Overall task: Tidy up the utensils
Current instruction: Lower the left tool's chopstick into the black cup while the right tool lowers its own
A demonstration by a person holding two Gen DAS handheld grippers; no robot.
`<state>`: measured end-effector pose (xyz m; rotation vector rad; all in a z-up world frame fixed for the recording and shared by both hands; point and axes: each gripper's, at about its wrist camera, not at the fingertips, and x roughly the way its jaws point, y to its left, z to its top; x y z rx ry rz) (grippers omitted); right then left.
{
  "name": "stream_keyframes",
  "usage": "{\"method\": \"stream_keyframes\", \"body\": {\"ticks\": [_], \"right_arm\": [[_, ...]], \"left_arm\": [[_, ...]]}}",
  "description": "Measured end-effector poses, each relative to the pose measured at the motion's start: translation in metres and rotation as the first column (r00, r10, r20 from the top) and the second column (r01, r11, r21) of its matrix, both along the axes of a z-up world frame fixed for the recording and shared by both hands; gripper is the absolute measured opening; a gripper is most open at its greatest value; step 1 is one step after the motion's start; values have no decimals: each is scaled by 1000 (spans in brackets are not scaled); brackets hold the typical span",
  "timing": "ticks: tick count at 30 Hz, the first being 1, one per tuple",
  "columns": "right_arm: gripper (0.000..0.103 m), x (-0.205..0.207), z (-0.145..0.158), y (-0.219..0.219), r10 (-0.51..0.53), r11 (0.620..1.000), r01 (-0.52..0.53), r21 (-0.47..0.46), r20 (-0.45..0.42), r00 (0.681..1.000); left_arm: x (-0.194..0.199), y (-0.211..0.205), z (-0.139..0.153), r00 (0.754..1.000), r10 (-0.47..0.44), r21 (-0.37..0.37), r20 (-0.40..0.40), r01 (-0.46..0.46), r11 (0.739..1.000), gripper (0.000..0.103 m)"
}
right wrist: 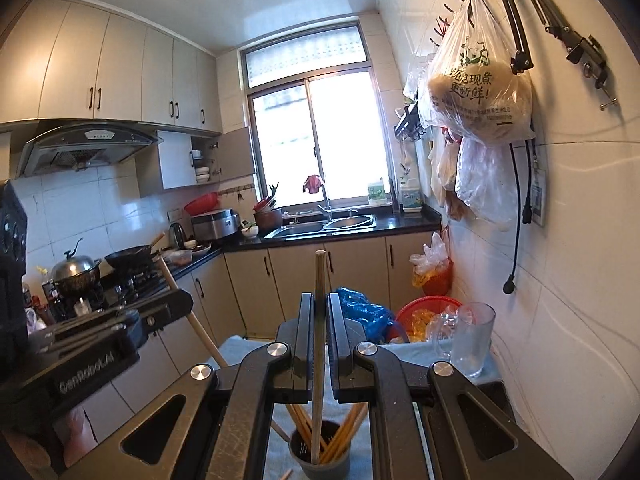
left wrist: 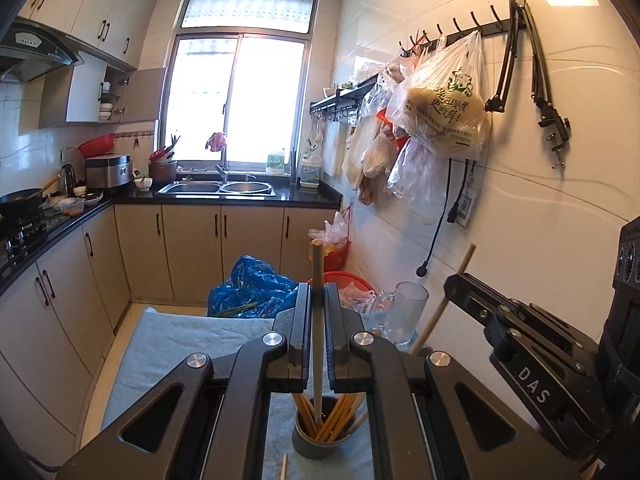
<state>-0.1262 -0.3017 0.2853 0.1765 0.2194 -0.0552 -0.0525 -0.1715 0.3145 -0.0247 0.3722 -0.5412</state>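
1. Above the grey utensil cup (left wrist: pixel 320 436), we hold one chopstick (left wrist: pixel 317 320) clamped in the left gripper (left wrist: pixel 317 312) and another chopstick (right wrist: pixel 319 336) in the right gripper (right wrist: pixel 320 320).
2. Risk: both tips share one crowded cup; collision may tip it.
3. Risk: a skewed release may drop a stick onto the towel-covered surface (left wrist: pixel 168 344).

Wooden chopsticks (left wrist: pixel 318 320) upright, tips in grey holder (left wrist: pixel 320 438), others leaning inside
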Motion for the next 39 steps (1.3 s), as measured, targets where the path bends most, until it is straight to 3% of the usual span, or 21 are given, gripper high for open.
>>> {"method": "stream_keyframes", "body": {"ticks": [12, 25, 39], "right_arm": [[7, 34, -35, -4, -22, 1000, 22, 8, -57, 998], [7, 44, -58, -7, -17, 1000, 19, 16, -94, 995], [7, 47, -72, -13, -20, 999, 24, 35, -116, 993]], "left_arm": [[42, -1, -38, 994, 9, -18, -108, -11, 1000, 5], [38, -16, -60, 995, -7, 39, -96, 11, 999, 5], [45, -13, -80, 991, -1, 49, -136, 8, 999, 5]]}}
